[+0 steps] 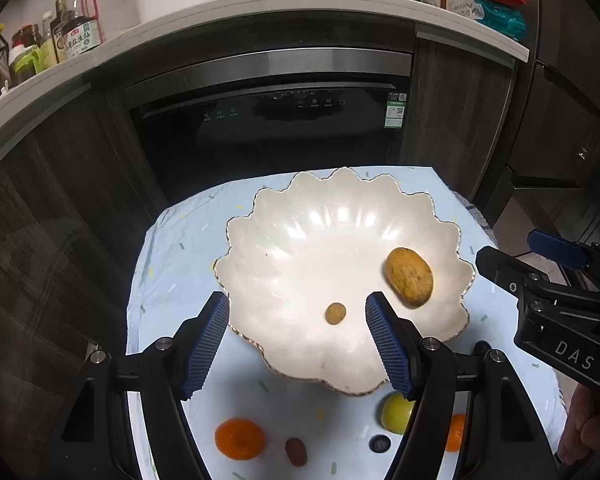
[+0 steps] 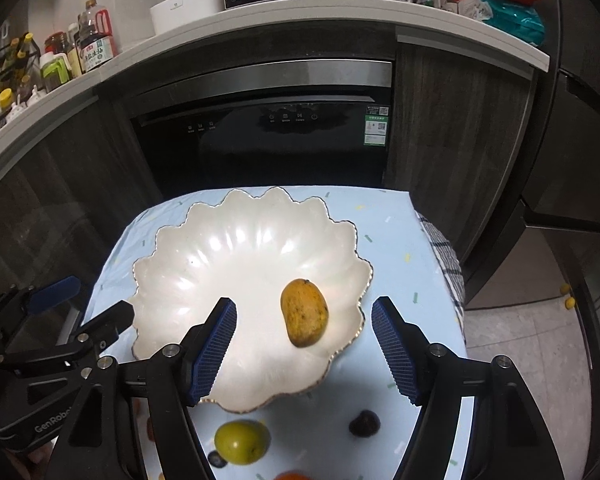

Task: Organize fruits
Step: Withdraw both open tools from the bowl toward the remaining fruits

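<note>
A white scalloped bowl (image 1: 300, 240) (image 2: 220, 264) stands on a light blue cloth. In it lie a yellow-brown mango (image 1: 409, 282) (image 2: 304, 312) and a small round tan fruit (image 1: 335, 313). My left gripper (image 1: 298, 344) (image 2: 96, 300) hovers open above the bowl's near rim, nothing between its pads. My right gripper (image 2: 304, 350) (image 1: 508, 246) is open and empty too, over the bowl's right side near the mango. In front of the bowl lie an orange (image 1: 239, 439), a reddish date (image 1: 296, 451), a green-yellow fruit (image 1: 396, 414) (image 2: 242, 441), a dark plum (image 2: 364, 423) and a blueberry (image 2: 217, 459).
A second orange (image 1: 454, 432) shows behind my left finger. The small table's far edge faces a dark built-in oven (image 1: 268, 128). Above it a white counter (image 1: 260, 4) carries bottles, a microwave and snack bags. A hand (image 1: 584, 428) holds the right gripper.
</note>
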`<move>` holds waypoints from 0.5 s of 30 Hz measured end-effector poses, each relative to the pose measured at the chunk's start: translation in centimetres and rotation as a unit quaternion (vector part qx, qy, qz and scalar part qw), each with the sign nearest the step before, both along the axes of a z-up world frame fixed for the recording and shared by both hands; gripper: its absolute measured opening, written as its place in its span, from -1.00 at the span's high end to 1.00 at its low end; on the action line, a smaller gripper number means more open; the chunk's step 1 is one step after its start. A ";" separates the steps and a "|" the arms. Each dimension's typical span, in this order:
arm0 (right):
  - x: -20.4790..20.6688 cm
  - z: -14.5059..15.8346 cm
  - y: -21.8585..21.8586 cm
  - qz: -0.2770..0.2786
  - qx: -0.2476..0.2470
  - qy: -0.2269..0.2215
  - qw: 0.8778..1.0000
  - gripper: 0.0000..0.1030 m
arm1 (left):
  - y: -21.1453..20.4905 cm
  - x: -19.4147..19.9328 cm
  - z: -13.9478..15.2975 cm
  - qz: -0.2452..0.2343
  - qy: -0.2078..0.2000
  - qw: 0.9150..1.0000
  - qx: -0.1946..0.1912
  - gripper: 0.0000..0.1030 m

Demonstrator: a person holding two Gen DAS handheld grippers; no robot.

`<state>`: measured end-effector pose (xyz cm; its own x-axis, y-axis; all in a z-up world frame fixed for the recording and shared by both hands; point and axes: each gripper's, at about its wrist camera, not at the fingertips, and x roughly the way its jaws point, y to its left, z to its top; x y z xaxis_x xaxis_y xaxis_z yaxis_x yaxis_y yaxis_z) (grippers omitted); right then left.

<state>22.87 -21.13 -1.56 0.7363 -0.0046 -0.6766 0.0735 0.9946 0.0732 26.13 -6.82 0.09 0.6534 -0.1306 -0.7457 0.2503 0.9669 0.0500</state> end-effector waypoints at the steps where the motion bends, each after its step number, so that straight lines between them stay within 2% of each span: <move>1: -0.3 0.1 0.0 -0.001 -0.001 -0.001 1.000 -0.40 | 0.0 -0.3 0.1 0.000 -0.001 1.000 -0.001 -0.36; 15: -4.4 0.3 -0.5 -0.011 -0.009 -0.010 1.000 -0.56 | -0.5 -4.4 0.2 -0.005 -0.007 1.000 0.002 -0.44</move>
